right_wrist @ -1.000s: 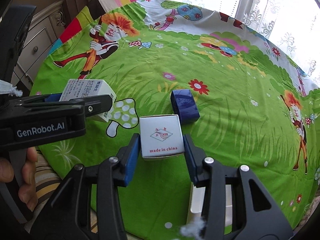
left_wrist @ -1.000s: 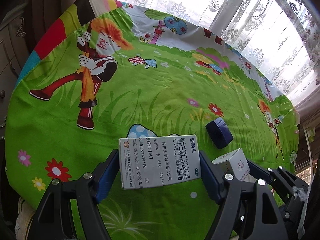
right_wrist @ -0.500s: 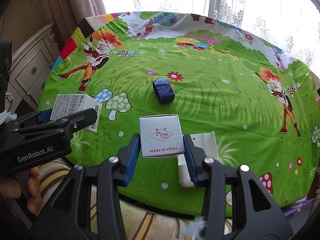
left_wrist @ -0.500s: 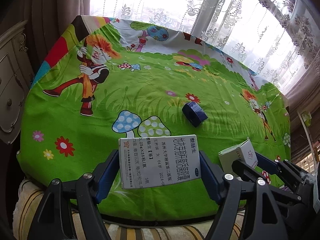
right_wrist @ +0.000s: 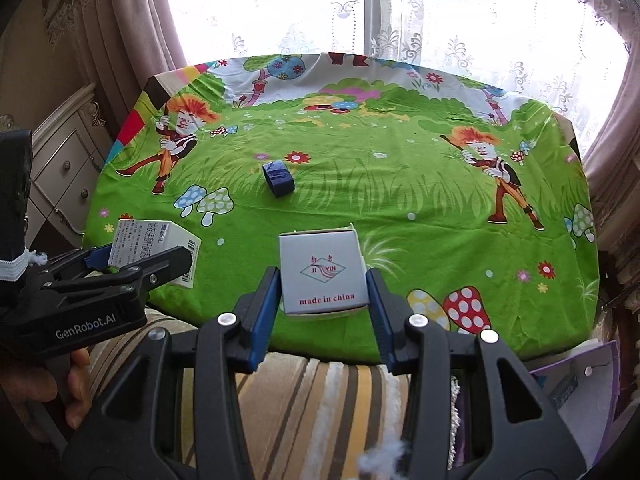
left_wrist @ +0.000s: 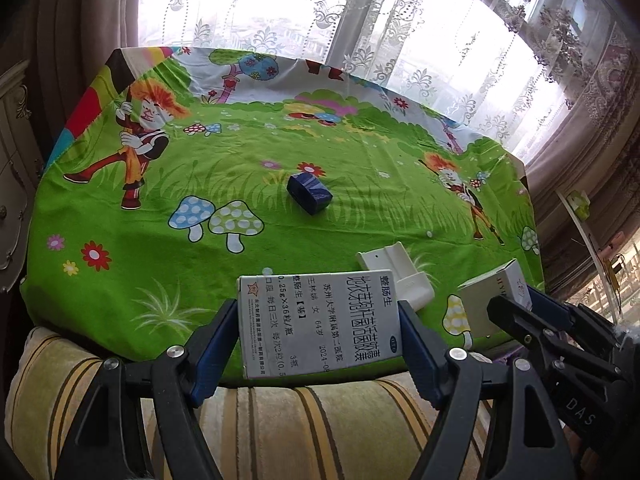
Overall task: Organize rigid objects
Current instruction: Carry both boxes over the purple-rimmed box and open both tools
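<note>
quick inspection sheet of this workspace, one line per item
surface: round table under a green cartoon tablecloth, over a striped cushion
job's things: medicine box held in the left claw; white made-in-china box held in the right claw; blue box lying alone mid-table
clutter: white plastic holder near the front edge
grippers: both shut on their boxes, at the table's near edge
cables: nothing seen
surroundings: lace curtains at a bright window behind; cream drawer cabinet to the left
</note>
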Demonstrator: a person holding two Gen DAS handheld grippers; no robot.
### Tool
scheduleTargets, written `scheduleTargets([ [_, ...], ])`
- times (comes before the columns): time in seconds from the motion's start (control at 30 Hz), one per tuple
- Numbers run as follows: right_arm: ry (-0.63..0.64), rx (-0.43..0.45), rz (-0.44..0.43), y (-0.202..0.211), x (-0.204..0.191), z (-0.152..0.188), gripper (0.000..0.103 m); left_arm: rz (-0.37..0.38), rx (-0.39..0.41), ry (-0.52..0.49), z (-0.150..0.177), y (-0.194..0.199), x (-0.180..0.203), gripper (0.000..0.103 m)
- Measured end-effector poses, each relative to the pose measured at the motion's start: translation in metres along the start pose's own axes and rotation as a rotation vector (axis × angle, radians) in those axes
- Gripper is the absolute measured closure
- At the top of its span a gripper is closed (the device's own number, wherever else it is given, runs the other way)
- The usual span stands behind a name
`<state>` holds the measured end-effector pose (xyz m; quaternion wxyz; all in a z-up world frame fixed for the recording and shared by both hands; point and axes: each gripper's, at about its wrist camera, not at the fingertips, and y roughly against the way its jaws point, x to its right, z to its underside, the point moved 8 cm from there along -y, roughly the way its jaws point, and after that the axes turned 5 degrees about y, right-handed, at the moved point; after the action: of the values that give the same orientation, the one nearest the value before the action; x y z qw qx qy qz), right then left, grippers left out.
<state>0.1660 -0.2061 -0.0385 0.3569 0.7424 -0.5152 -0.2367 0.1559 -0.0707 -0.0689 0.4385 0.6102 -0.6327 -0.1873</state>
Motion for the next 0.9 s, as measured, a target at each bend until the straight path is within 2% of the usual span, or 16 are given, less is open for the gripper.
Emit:
scheduleTargets([
  [0.43, -0.167, 0.002, 0.153, 0.079, 0.111, 0.071, 0.056, 0.211, -0.061, -0.240, 0.047, 0.021, 0.119, 0.026],
  [0.9, -0.393, -0.040, 0.354, 0.136, 0.233, 0.163, 0.055, 0.426, -0.150, -0.590, 0.122, 0.038, 0.249, 0.026],
])
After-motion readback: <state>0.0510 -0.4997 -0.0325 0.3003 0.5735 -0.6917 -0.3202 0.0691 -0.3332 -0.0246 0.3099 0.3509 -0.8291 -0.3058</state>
